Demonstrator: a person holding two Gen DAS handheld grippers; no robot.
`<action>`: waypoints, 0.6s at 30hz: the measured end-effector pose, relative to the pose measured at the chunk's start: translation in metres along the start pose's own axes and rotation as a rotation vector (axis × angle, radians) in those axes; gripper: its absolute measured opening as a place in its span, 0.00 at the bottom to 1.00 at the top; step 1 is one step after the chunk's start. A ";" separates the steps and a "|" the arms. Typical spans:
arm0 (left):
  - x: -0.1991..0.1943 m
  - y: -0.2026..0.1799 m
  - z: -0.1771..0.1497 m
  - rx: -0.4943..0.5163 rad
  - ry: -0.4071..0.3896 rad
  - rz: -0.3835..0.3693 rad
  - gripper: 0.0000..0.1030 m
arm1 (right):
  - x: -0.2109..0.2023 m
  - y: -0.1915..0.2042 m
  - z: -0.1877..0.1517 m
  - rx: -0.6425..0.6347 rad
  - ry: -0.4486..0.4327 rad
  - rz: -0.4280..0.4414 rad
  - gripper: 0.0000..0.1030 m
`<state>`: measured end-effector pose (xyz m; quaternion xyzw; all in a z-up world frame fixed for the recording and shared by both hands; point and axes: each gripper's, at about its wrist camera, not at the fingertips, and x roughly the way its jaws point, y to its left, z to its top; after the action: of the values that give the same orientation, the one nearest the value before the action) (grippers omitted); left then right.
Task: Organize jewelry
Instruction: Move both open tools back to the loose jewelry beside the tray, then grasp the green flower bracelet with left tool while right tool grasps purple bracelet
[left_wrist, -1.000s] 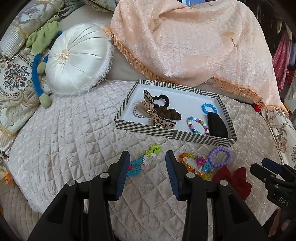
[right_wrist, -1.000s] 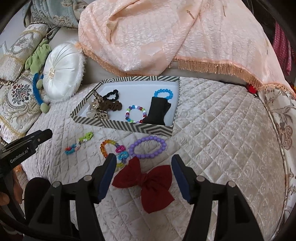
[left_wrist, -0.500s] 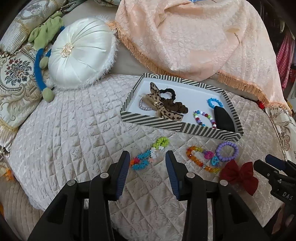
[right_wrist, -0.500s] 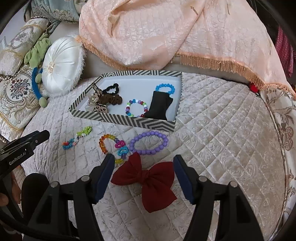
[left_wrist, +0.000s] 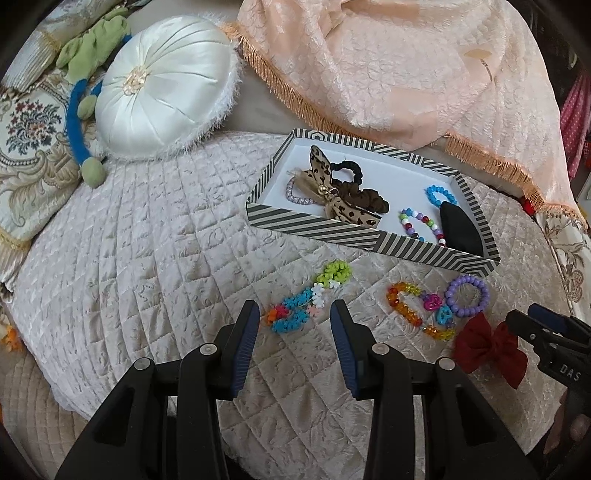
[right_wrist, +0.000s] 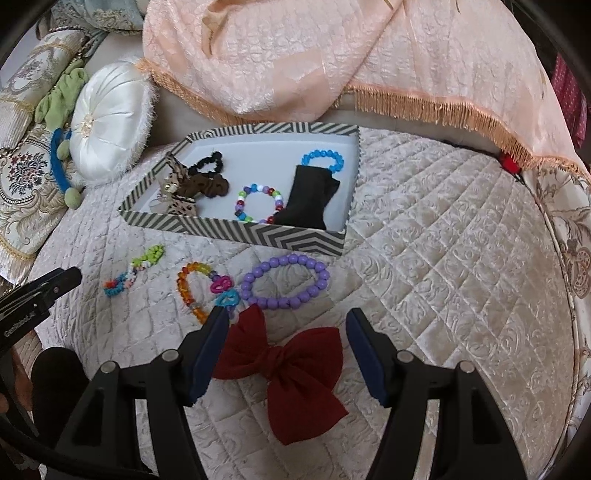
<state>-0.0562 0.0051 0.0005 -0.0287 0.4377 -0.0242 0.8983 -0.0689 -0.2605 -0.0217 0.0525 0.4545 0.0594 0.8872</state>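
A striped tray (left_wrist: 317, 226) (right_wrist: 236, 233) on the quilted bed holds a leopard bow, dark scrunchies, beaded bracelets and a black pouch (right_wrist: 308, 197). In front of it lie a green-blue flower bracelet (left_wrist: 308, 299) (right_wrist: 135, 269), an orange bead bracelet (left_wrist: 406, 304) (right_wrist: 190, 286), a purple bead bracelet (left_wrist: 466, 300) (right_wrist: 286, 280) and a red bow (left_wrist: 487, 349) (right_wrist: 288, 363). My left gripper (left_wrist: 293, 334) is open and empty, just short of the flower bracelet. My right gripper (right_wrist: 288, 345) is open, its jaws standing either side of the red bow.
A white round cushion (left_wrist: 162, 88) and a green and blue plush toy (left_wrist: 85, 92) lie at the back left. A peach fringed cloth (left_wrist: 406, 59) drapes behind the tray. Patterned pillows (left_wrist: 26, 136) line the left edge. The quilt drops off at the front.
Both grippers have moved forward and down toward the bed. The red bow now sits between the right jaws. The flower bracelet is closer to the left jaws. Nothing was picked up.
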 end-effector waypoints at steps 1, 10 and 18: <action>0.001 0.002 0.000 -0.005 0.004 -0.010 0.27 | 0.002 -0.001 0.000 0.002 0.002 -0.001 0.67; 0.023 0.023 -0.001 -0.071 0.091 -0.118 0.27 | 0.023 -0.014 0.010 0.020 0.032 -0.016 0.67; 0.046 0.029 0.002 -0.104 0.163 -0.216 0.27 | 0.043 -0.025 0.018 0.023 0.060 -0.022 0.67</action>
<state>-0.0257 0.0306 -0.0359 -0.1199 0.5044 -0.1001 0.8492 -0.0277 -0.2790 -0.0491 0.0558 0.4821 0.0458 0.8732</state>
